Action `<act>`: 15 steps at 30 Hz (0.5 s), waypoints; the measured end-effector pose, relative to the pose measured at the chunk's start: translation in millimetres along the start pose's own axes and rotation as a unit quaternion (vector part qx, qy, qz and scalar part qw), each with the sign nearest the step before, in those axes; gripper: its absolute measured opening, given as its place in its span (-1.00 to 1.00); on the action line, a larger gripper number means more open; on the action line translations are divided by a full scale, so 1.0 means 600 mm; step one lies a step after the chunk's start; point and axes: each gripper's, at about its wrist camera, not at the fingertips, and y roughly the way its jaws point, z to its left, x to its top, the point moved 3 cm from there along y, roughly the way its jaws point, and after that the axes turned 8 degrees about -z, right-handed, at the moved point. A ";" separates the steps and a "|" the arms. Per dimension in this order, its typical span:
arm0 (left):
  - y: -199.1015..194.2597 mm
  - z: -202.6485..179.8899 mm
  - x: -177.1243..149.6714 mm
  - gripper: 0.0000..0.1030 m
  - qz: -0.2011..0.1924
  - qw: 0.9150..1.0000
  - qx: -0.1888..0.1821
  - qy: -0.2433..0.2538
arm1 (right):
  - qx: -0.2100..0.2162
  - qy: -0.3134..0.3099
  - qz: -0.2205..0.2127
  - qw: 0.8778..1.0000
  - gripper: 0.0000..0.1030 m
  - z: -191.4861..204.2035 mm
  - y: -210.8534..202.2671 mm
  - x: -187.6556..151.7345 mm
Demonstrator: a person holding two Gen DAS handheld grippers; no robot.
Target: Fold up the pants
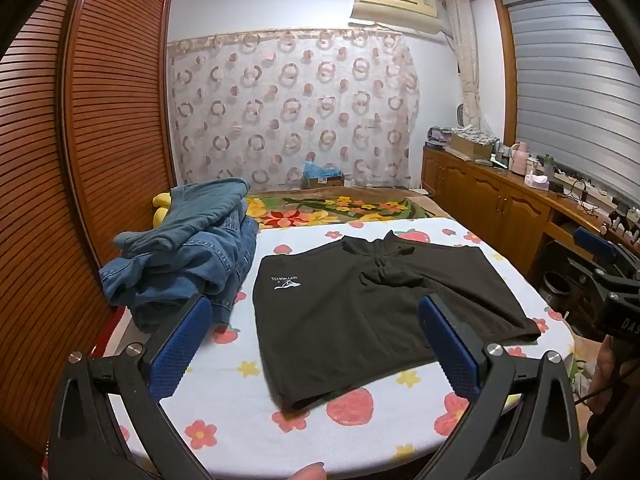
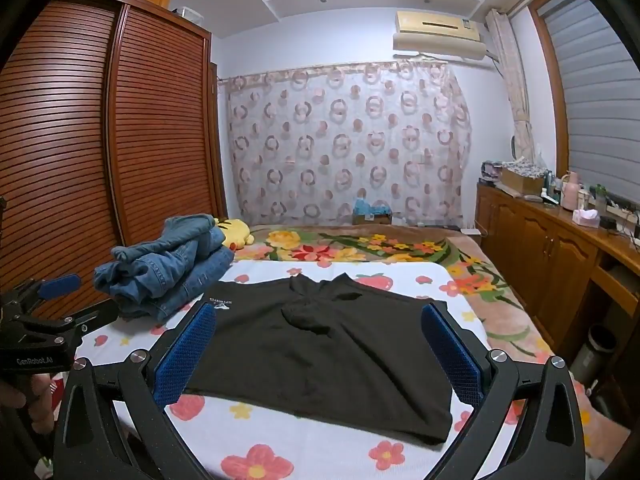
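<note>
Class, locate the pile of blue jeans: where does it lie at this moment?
In both wrist views the pile of blue jeans sits on the left of the flowered sheet, beside the flat black shorts and before the wooden wardrobe.

1. "GenRobot.AI", white print, on the left gripper [image 2: 60,292] body, lower left of right wrist view.
2. "SEPTWOLVES" with white logo, upside down, on black shorts [image 1: 360,312], centre.
3. "DAS", cut off, on right gripper [image 1: 600,264], right edge.

matt black cloth shorts [image 1: 360,316] on a soft printed cotton sheet [image 1: 248,412]; faded blue denim jeans [image 1: 188,256] at its left edge. gripper pads [image 2: 188,356] of dimpled blue rubber on matt black plastic; glossy slatted wood wardrobe [image 2: 120,128].
</note>
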 end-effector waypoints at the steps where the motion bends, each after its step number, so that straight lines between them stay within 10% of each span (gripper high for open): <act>1: 0.000 0.001 0.000 1.00 0.000 1.000 -0.001 -0.001 | 0.000 0.000 0.000 1.000 0.99 0.000 0.000 0.000; 15: -0.002 -0.002 0.003 1.00 -0.002 1.000 0.001 0.000 | 0.001 0.000 0.000 1.000 0.99 -0.002 0.002 0.003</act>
